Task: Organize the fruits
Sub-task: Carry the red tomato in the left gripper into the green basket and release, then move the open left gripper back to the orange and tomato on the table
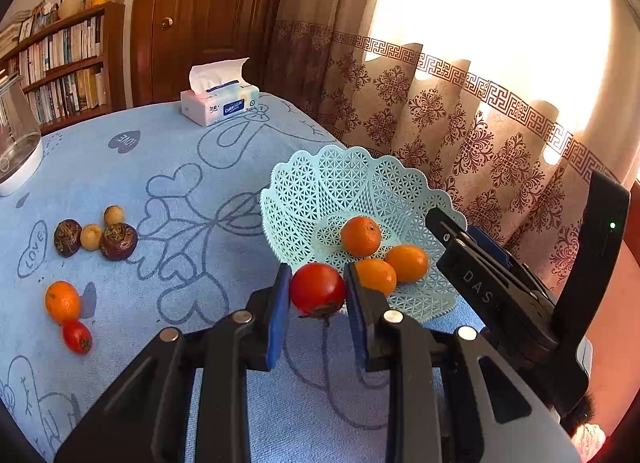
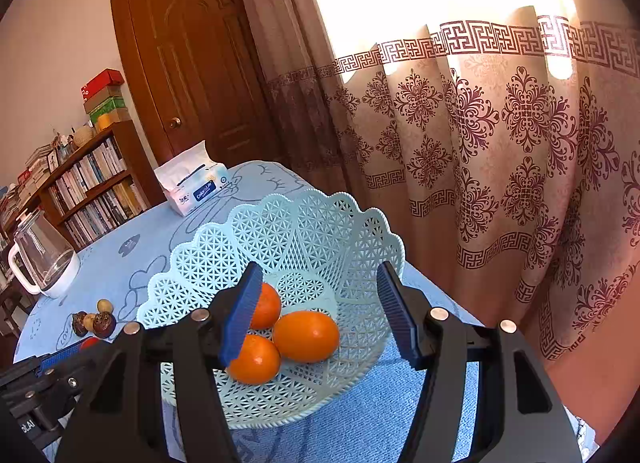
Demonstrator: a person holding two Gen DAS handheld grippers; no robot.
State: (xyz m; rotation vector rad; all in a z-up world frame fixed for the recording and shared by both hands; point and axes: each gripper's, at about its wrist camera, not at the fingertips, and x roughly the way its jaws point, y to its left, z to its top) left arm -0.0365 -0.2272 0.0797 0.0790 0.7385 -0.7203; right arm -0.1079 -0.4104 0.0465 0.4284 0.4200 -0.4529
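A: Judging from the basket (image 1: 404, 183), how much of the sorting is done?

B: Three oranges (image 2: 306, 336) are seen inside the pale blue basket, so that part can be counted as finished. A fourth fruit, a red tomato (image 1: 317, 289), is clamped between the blue pads of the left gripper (image 1: 317, 291), and it is held just at the near rim of the basket, not yet inside it.

A: And the right gripper (image 2: 320, 315)?

B: It is held over the basket with its fingers spread apart, and nothing is gripped between them.

A: What is left on the blue tablecloth (image 1: 168, 167)?

B: Six pieces are counted, all well apart from the basket. One orange (image 1: 62, 301) is seen touching one small red tomato (image 1: 77, 337) near the table edge. Further back, a cluster is formed by two dark brown round fruits (image 1: 119, 241) and two small tan ones (image 1: 91, 237).

A: So the totals?

B: Four oranges, two tomatoes, two dark fruits and two tan ones: ten in all. Three are placed, one is carried, six are still to be moved, if everything is meant for the one basket. Less than half is judged done.

A: Anything else on the table?

B: A tissue box (image 1: 219, 103) and a glass jug (image 2: 42, 259), neither of which is involved.
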